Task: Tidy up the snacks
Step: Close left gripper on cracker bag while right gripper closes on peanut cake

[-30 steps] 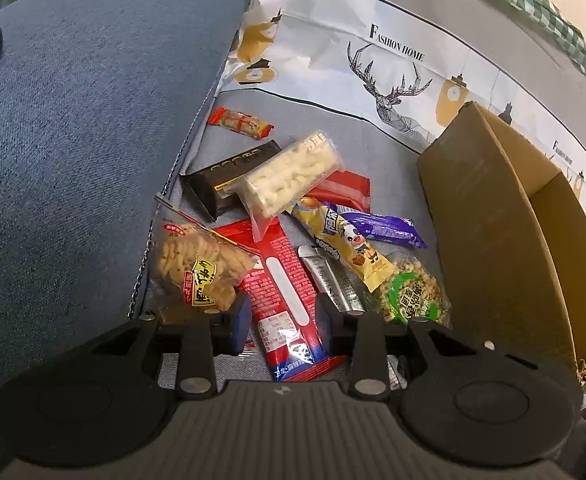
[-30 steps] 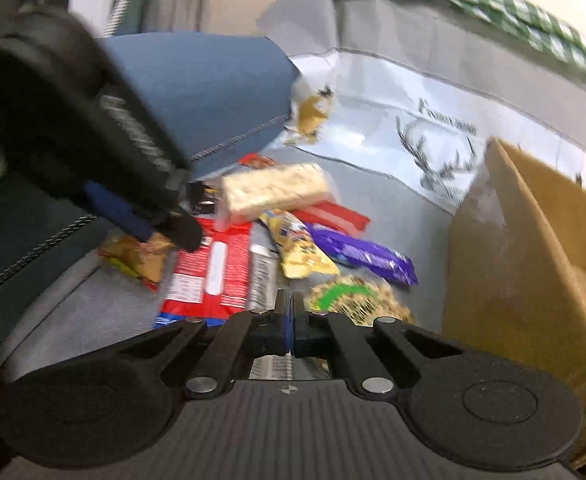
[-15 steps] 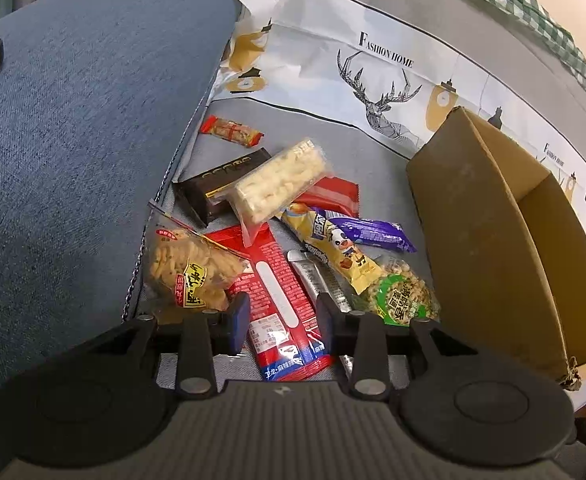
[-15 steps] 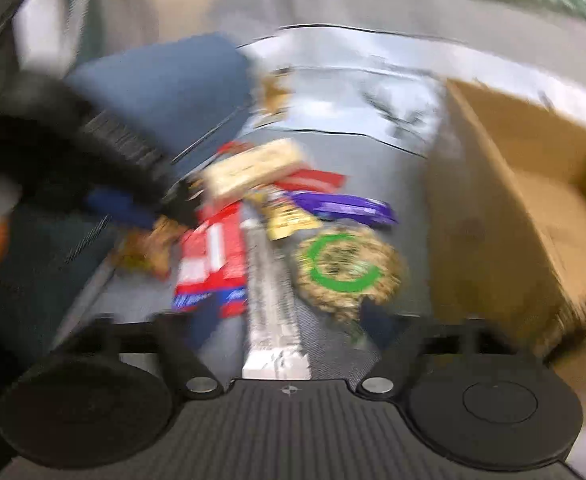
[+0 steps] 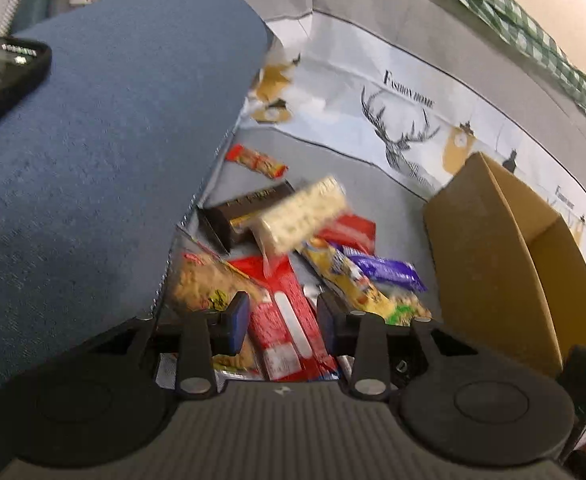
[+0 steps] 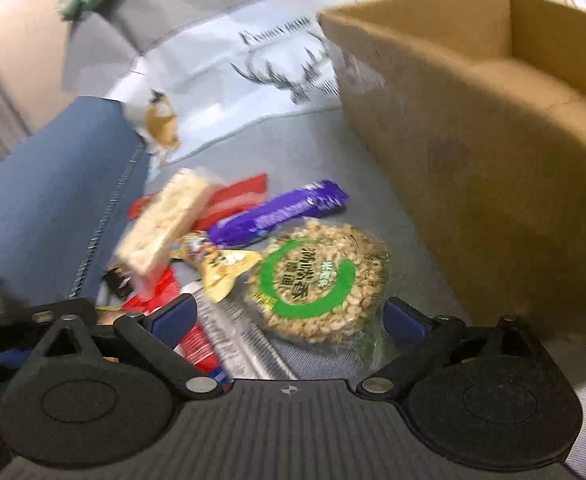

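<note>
Right gripper (image 6: 289, 312) fingers have just spread wide over the round peanut cake (image 6: 317, 280) on the grey sofa cover (image 6: 325, 144).

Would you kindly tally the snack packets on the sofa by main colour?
Red: 3
Yellow or tan: 2
Purple: 1
Black: 1
Silver: 1
Pale, clear-wrapped: 1
Green-ringed: 1
Total: 10
</note>
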Demonstrator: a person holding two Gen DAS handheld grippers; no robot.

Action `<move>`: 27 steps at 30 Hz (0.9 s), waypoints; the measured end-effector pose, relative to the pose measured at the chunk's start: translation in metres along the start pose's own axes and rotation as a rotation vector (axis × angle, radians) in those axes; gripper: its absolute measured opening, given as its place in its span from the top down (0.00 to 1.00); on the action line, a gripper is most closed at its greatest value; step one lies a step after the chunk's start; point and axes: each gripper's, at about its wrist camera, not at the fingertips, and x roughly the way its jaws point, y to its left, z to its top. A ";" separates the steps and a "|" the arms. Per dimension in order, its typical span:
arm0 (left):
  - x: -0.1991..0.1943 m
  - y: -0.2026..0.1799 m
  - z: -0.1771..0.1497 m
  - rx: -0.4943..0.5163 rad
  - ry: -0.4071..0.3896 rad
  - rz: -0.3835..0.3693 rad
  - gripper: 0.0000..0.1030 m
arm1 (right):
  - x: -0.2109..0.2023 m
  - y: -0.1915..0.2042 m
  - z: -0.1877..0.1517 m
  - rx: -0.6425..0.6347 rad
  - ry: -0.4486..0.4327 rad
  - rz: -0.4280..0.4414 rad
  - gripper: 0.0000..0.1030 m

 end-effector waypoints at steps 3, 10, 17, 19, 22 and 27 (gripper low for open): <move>0.001 -0.006 0.001 0.016 -0.039 0.084 0.60 | 0.008 0.005 0.004 -0.022 -0.005 -0.039 0.04; 0.029 -0.029 0.001 0.151 0.009 0.365 0.60 | 0.011 0.010 0.008 -0.105 -0.009 -0.105 0.21; 0.066 -0.046 -0.009 0.340 0.095 0.503 0.35 | -0.010 0.016 0.005 -0.196 -0.022 -0.092 0.22; 0.068 -0.045 -0.009 0.348 0.099 0.510 0.36 | -0.021 0.016 0.005 -0.222 -0.037 -0.080 0.22; 0.065 -0.039 -0.009 0.333 0.097 0.488 0.45 | -0.039 0.010 0.007 -0.237 -0.050 -0.028 0.22; 0.055 -0.038 -0.010 0.316 0.067 0.426 0.51 | -0.067 0.011 -0.001 -0.322 -0.029 0.115 0.21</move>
